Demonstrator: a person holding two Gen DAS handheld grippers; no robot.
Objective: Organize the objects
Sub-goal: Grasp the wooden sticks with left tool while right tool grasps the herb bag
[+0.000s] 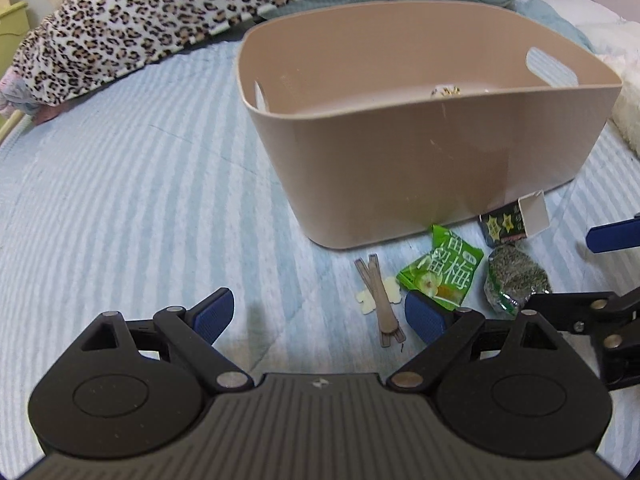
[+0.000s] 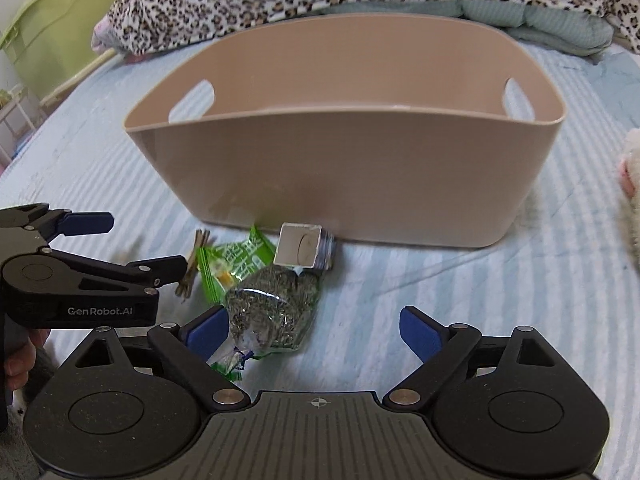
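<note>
A beige plastic basket [image 1: 432, 168] stands on the striped bed; it also shows in the right wrist view [image 2: 360, 184]. A small item [image 1: 445, 90] lies inside it. In front of it lie a brown hair clip [image 1: 380, 300], a green snack packet [image 1: 442, 272], a clear bag of dried green bits [image 1: 514, 280] and a small open carton [image 1: 516, 220]. My left gripper [image 1: 324, 316] is open and empty, just short of the clip. My right gripper [image 2: 316, 332] is open, its left pad [image 2: 208, 332] beside the clear bag [image 2: 276, 312]. The packet [image 2: 232, 264], carton [image 2: 302, 250] and clip [image 2: 196, 256] lie beyond.
A leopard-print blanket [image 1: 180, 12] and a pale green quilt [image 2: 540, 28] lie behind the basket. A green storage bin [image 2: 68, 28] stands off the bed at left. A white fluffy thing [image 1: 628, 112] lies to the right of the basket.
</note>
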